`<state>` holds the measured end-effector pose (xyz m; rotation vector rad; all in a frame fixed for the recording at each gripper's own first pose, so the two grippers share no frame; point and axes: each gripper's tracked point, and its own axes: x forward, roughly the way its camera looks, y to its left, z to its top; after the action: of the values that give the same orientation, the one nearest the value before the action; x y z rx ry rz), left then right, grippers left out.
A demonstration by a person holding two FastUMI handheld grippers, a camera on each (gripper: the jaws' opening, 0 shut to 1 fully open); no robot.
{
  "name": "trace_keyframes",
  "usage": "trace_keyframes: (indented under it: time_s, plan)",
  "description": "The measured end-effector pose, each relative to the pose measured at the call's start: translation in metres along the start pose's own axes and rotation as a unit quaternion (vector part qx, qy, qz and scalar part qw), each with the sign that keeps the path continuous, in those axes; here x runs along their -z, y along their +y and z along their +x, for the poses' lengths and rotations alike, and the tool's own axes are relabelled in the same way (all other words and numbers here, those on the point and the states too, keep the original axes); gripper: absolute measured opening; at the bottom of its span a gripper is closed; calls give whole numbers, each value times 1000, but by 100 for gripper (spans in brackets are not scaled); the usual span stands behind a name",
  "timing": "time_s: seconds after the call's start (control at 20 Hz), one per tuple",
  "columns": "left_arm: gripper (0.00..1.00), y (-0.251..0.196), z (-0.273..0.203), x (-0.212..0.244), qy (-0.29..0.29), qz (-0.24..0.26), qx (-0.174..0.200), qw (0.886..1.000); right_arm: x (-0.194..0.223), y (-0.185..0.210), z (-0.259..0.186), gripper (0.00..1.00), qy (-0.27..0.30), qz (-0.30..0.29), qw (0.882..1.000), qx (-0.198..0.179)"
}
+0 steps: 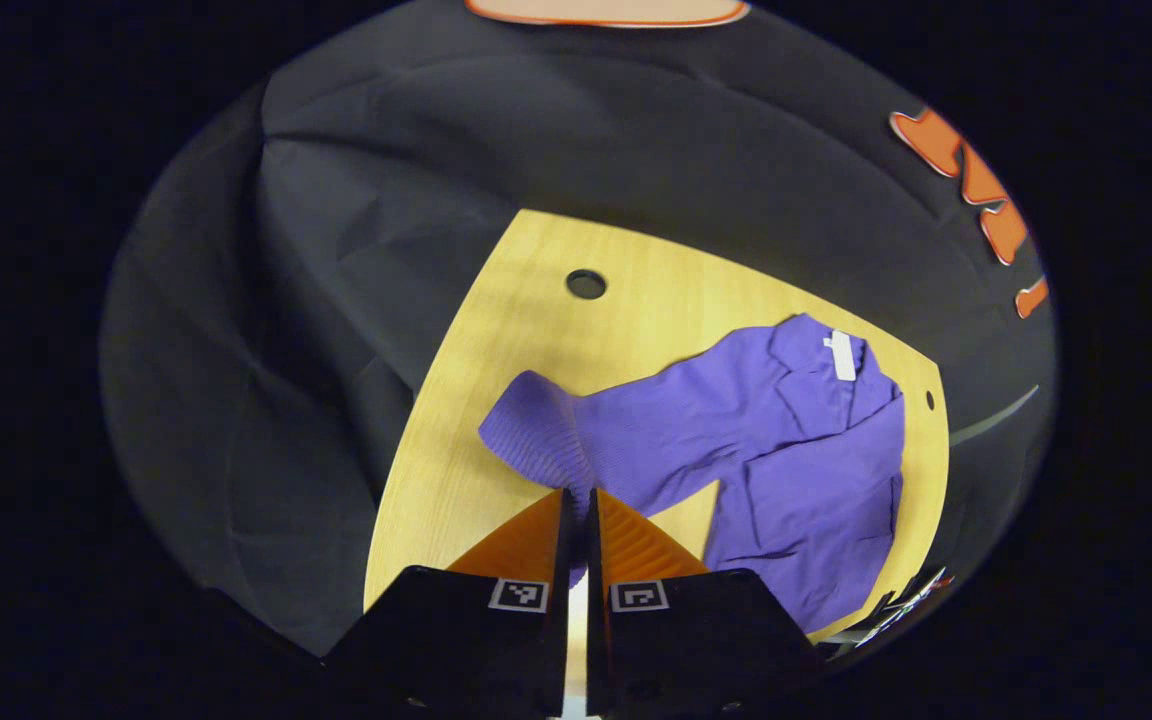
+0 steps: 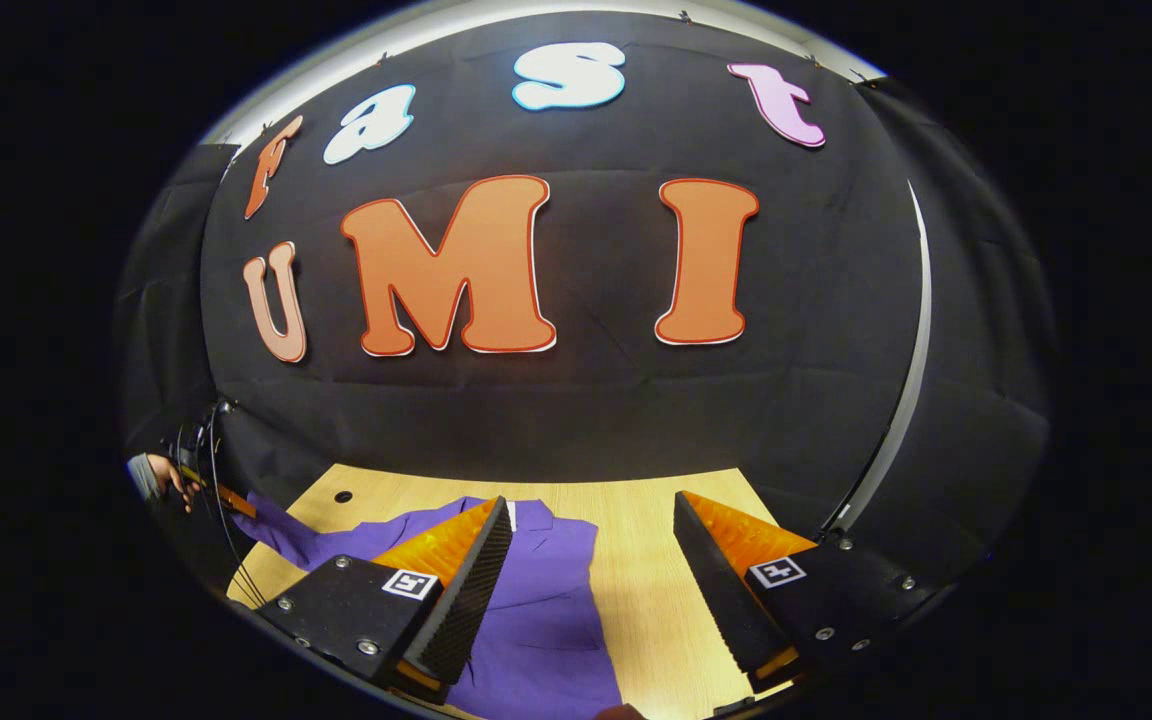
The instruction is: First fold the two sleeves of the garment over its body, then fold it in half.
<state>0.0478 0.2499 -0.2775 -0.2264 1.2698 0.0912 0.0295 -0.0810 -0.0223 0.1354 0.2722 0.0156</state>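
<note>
Two tongs: left tongs (image 1: 577,492) pinched closed on the purple garment's (image 1: 786,450) sleeve (image 1: 536,430); right tongs (image 2: 591,520) spread wide, empty.

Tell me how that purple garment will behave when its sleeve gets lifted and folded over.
Probably floppy: the purple garment lies creased and rumpled on the wooden table, so it should drape rather than hold shape. Its ribbed cuff, near the closed left hand-held gripper, looks thicker and may grip well. It likely slides easily over the smooth tabletop.
</note>
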Motion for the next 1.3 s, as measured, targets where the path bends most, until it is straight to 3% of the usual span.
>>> trace_keyframes:
  time_s: [0.25,0.8,1.3]
  plan:
    - [9,-84,-15,-22,-15,62,15,998,16,-12,0,97,12,14,1000,-15]
    - [8,-250,-29,-48,-33,136,69,988,32,-61,4,97,17,23,999,-19]
    - [9,-405,-6,-38,-22,218,124,968,46,-111,9,97,26,47,998,-16]
